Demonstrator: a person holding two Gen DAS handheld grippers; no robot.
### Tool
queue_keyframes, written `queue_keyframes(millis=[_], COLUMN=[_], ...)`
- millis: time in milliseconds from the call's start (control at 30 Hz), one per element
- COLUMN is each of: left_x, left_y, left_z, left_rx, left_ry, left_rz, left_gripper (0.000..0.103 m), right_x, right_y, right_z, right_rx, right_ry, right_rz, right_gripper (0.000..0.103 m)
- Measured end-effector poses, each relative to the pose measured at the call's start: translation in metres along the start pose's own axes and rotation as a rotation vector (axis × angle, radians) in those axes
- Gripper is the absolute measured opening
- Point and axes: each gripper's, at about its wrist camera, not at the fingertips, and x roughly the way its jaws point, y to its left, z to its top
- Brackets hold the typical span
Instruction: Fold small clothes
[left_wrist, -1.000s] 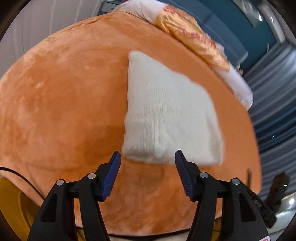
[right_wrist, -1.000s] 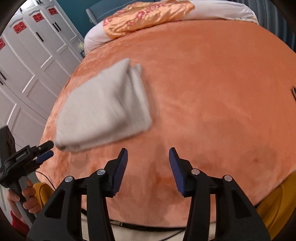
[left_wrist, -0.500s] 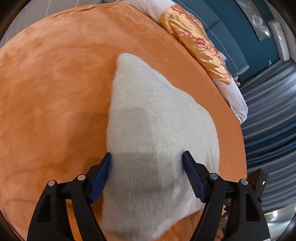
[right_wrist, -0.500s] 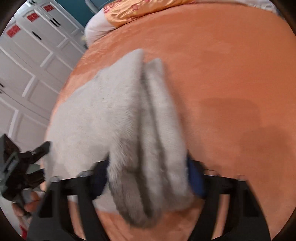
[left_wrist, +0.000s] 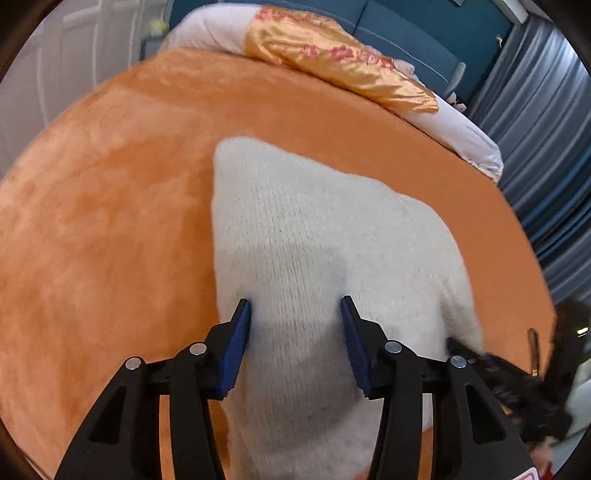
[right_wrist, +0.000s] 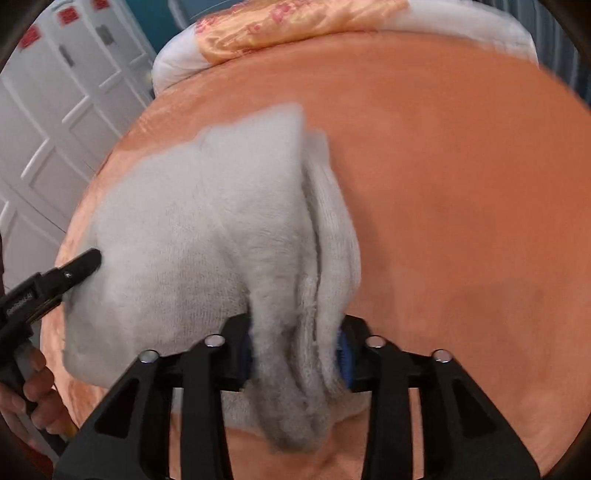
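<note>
A folded cream knit garment (left_wrist: 314, 236) lies on the orange plush bed cover (left_wrist: 110, 229). My left gripper (left_wrist: 295, 332) is over its near edge with the jaws spread wide, one finger at the cloth's left border, the other on the cloth. In the right wrist view the garment (right_wrist: 207, 221) shows its stacked folded layers. My right gripper (right_wrist: 295, 350) has its jaws pressed on both sides of that thick layered edge. The left gripper also shows in the right wrist view (right_wrist: 79, 264), at the garment's left side.
A white pillow with a gold floral cover (left_wrist: 332, 62) lies at the bed's far end. White wardrobe doors (right_wrist: 55, 110) stand to the left. Blue-grey curtains (left_wrist: 546, 147) hang to the right. The person's hand (right_wrist: 29, 398) holds the left gripper's handle.
Both grippers have moved forward from in front of the garment onto it. The right jaws have closed in on the layered edge. The left jaws have narrowed a little.
</note>
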Motion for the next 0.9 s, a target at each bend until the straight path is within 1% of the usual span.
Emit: queue_keyframes(millis=[33, 100, 133, 200, 233, 267, 300, 333, 367, 433, 467, 533, 567, 633, 700, 733, 767, 800, 900], left_x=[-0.009, -0.032, -0.044, -0.052, -0.056, -0.053, -0.050, -0.041, -0.030, -0.017, -0.011, -0.009, -0.011, -0.011, -0.006, -0.004, -0.001, -0.003, -0.018], left_y=[-0.003, -0.008, -0.009, -0.011, -0.012, -0.013, -0.013, -0.012, -0.009, -0.002, 0.001, 0.002, 0.001, -0.002, -0.004, -0.005, -0.005, -0.005, -0.010], left_z=[0.000, -0.003, -0.007, -0.013, -0.018, -0.021, -0.025, -0.029, -0.035, -0.040, -0.044, -0.046, -0.046, -0.046, -0.048, -0.050, -0.051, -0.050, -0.049], left_rx=[0.013, 0.013, 0.014, 0.014, 0.005, 0.005, 0.007, 0.011, 0.004, -0.020, -0.028, -0.035, -0.035, -0.016, -0.003, -0.001, -0.002, -0.007, -0.013], left_ry=[-0.010, -0.035, -0.042, -0.040, -0.028, -0.014, -0.002, 0.016, 0.056, 0.092, 0.107, 0.109, 0.105, 0.100, 0.107, 0.111, 0.118, 0.119, 0.107], left_rz=[0.022, 0.033, 0.043, 0.062, 0.066, 0.070, 0.086, 0.112, 0.143, 0.157, 0.175, 0.184, 0.183, 0.202, 0.219, 0.225, 0.231, 0.236, 0.239], left_gripper=[0.046, 0.045, 0.045, 0.045, 0.045, 0.045, 0.045, 0.045, 0.045, 0.045, 0.045, 0.046, 0.045, 0.045, 0.046, 0.046, 0.046, 0.046, 0.046], right_x=[-0.018, -0.046, -0.062, -0.076, -0.080, -0.078, -0.071, -0.061, -0.046, -0.021, -0.017, -0.031, -0.042, -0.054, -0.041, -0.025, -0.019, -0.021, -0.047], right_y=[0.006, 0.018, 0.027, 0.038, 0.044, 0.047, 0.049, 0.046, 0.042, 0.023, 0.017, 0.020, 0.023, 0.024, 0.017, 0.012, 0.011, 0.014, 0.027], right_z=[0.001, -0.003, -0.008, -0.015, -0.022, -0.027, -0.032, -0.035, -0.037, -0.049, -0.052, -0.050, -0.048, -0.047, -0.048, -0.052, -0.053, -0.053, -0.052], right_rx=[-0.001, -0.044, -0.087, -0.148, -0.181, -0.198, -0.208, -0.210, -0.204, -0.168, -0.149, -0.144, -0.147, -0.148, -0.141, -0.141, -0.143, -0.145, -0.146], right_ry=[-0.032, -0.102, -0.137, -0.170, -0.174, -0.160, -0.132, -0.096, -0.053, 0.050, 0.064, 0.039, 0.011, -0.018, 0.020, 0.069, 0.086, 0.072, 0.021], right_rz=[-0.008, -0.043, -0.055, -0.071, -0.071, -0.063, -0.064, -0.073, -0.082, -0.103, -0.090, -0.076, -0.069, -0.071, -0.085, -0.101, -0.107, -0.110, -0.083], right_gripper=[0.037, 0.036, 0.033, 0.024, 0.018, 0.009, 0.006, 0.003, 0.002, 0.000, 0.000, 0.000, 0.000, 0.000, 0.000, 0.000, 0.000, 0.000, 0.002])
